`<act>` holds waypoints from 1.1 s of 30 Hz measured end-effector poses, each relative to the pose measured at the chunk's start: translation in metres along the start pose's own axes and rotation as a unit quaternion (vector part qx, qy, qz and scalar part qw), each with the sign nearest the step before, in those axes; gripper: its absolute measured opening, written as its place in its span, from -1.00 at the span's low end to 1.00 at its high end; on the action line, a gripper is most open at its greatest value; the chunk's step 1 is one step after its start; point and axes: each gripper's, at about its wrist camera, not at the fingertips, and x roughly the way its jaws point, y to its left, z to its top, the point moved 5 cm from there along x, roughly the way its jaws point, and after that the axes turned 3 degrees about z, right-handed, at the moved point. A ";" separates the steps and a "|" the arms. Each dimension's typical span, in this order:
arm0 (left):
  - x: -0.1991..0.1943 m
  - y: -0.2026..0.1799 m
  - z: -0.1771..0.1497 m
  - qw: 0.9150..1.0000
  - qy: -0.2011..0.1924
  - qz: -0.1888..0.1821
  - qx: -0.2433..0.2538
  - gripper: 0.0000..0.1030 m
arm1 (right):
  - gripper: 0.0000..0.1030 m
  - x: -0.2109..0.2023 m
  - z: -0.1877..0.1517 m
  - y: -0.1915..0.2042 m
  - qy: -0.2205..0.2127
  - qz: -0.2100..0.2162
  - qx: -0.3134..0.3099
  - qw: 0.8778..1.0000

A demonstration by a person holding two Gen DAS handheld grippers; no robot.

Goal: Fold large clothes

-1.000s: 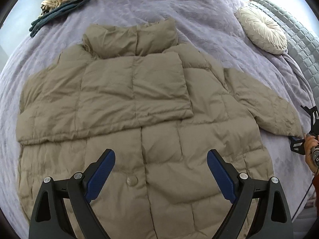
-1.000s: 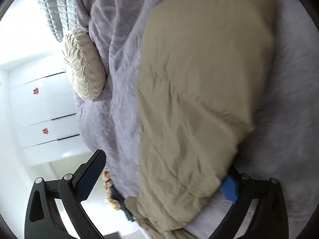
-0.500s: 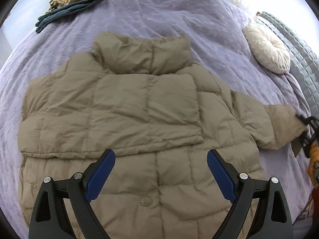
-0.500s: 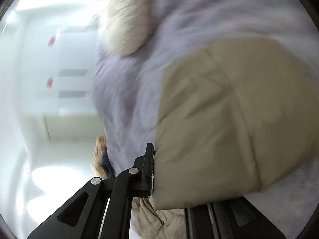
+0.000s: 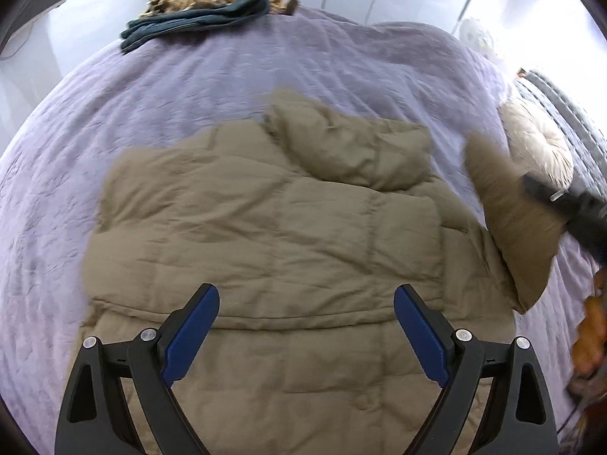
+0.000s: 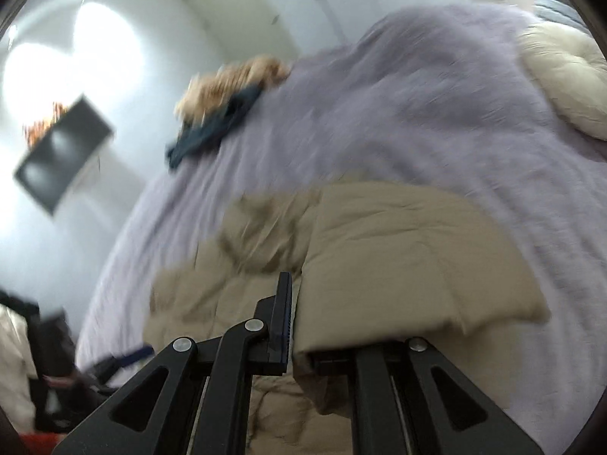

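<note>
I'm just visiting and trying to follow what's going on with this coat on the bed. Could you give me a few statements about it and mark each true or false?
1. The right tool is shut on the tan jacket's sleeve. True.
2. The left tool is gripping the tan jacket. False: its jaws stand open above the jacket and hold nothing.
3. The jacket lies on a purple bedspread. True.
4. The round cream cushion sits on top of the jacket. False: it lies on the bed beside it, past the lifted sleeve.
5. A pile of other clothes lies at the far edge of the bed. True.
</note>
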 end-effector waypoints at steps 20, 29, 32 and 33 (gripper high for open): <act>0.029 0.028 -0.005 0.999 0.010 -0.033 -0.034 0.82 | 0.39 0.021 -0.067 -0.053 0.056 -0.032 0.161 0.985; 0.020 0.053 0.008 0.997 -0.010 -0.049 -0.060 0.82 | -0.63 0.019 -0.032 -0.081 0.005 -0.044 0.213 0.976; 0.014 0.067 0.013 0.996 -0.017 -0.057 -0.070 0.82 | -0.64 0.025 -0.019 -0.031 0.005 -0.030 0.116 0.993; 0.014 0.072 0.013 0.995 -0.016 -0.058 -0.073 0.82 | -0.64 0.029 -0.019 -0.017 0.010 -0.025 0.092 0.995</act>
